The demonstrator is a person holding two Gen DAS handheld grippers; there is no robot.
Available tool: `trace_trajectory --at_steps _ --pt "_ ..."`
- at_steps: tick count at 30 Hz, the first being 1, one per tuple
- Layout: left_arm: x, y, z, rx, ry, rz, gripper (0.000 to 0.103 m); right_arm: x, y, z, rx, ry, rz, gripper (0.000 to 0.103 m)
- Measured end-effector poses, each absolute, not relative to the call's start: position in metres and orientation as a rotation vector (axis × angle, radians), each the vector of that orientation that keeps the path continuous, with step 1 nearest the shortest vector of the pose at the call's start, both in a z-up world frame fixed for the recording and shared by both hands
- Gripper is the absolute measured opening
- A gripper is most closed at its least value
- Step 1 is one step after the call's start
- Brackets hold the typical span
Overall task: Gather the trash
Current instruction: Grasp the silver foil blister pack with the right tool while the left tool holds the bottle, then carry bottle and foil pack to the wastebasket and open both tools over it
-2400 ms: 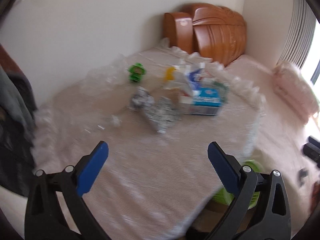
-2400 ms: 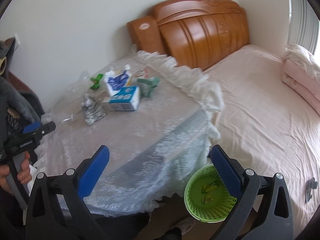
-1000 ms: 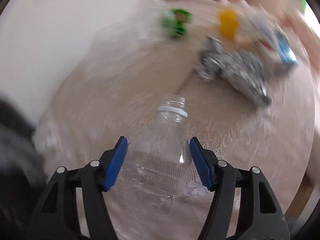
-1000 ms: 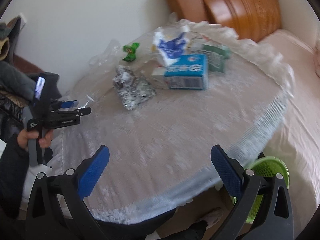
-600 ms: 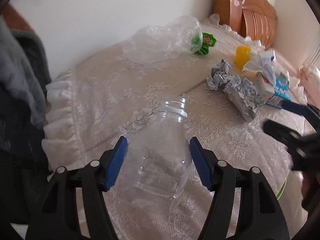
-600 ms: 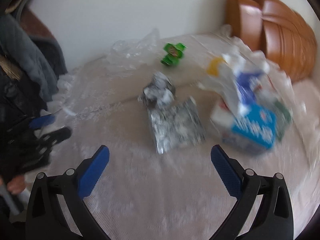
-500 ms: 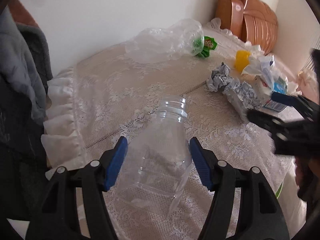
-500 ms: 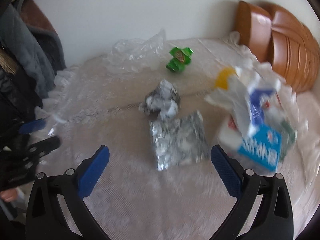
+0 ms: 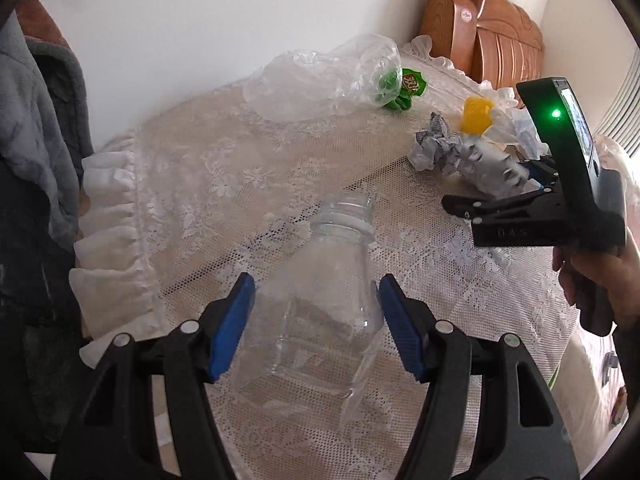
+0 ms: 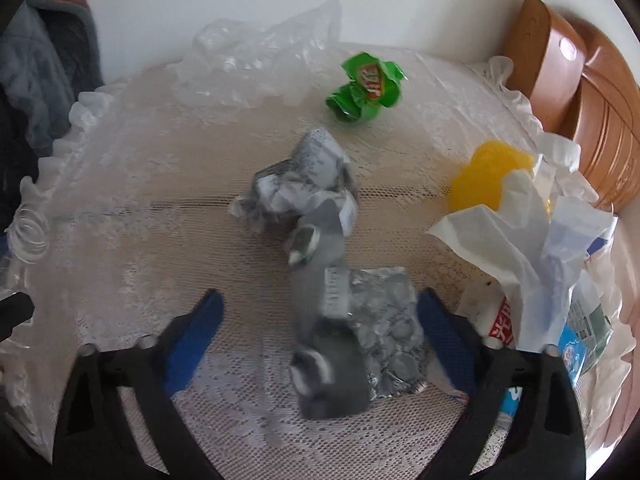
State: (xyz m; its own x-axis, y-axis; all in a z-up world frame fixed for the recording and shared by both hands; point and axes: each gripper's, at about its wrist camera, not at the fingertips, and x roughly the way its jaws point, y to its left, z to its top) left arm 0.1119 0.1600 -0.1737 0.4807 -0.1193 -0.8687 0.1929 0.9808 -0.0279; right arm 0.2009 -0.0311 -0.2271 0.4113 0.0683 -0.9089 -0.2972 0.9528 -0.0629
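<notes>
My left gripper (image 9: pixel 316 304) is shut on a clear plastic bottle (image 9: pixel 320 304), uncapped, held above the lace-covered round table (image 9: pixel 192 184). My right gripper (image 10: pixel 320 320) is open, its blue pads on either side of a crumpled silver foil wrapper (image 10: pixel 356 332) and grey crumpled paper (image 10: pixel 304 184); it also shows in the left wrist view (image 9: pixel 520 196) over the same foil (image 9: pixel 488 168). A green snack wrapper (image 10: pixel 366 88), a clear plastic bag (image 10: pixel 256 52), a yellow cup (image 10: pixel 490 178) and a white and blue plastic bag (image 10: pixel 532 240) lie around.
A blue carton (image 10: pixel 576 344) sits under the white bag at the right. A wooden headboard (image 9: pixel 484 48) stands behind the table. Grey clothing (image 9: pixel 36 132) hangs at the left. The table's frilled edge (image 9: pixel 108 240) is close on the left.
My right gripper has moved in low over the foil wrapper, which now lies between its open pads. My left gripper keeps the bottle and has barely moved.
</notes>
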Motion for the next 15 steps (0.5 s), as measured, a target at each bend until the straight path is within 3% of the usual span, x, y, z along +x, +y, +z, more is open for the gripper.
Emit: trace_trajectory --at_steps 1,3,9,15 --pt "0.112 0.16 -0.174 0.077 1.052 -0.193 0.063 0.201 -0.032 -0.226 -0.224 1.125 0.227 0.081" --pt "0.113 0.16 -0.174 0.073 1.053 -0.195 0.063 0.201 -0.037 -0.225 -0.191 1.134 0.226 0.06" --pt "0.112 0.153 -0.173 0.085 1.053 -0.205 0.063 0.197 -0.054 -0.221 -0.086 1.135 0.217 0.02" --pt "0.107 0.143 -0.166 0.101 1.038 -0.218 0.063 0.188 -0.069 -0.207 0.085 1.112 0.261 0.011"
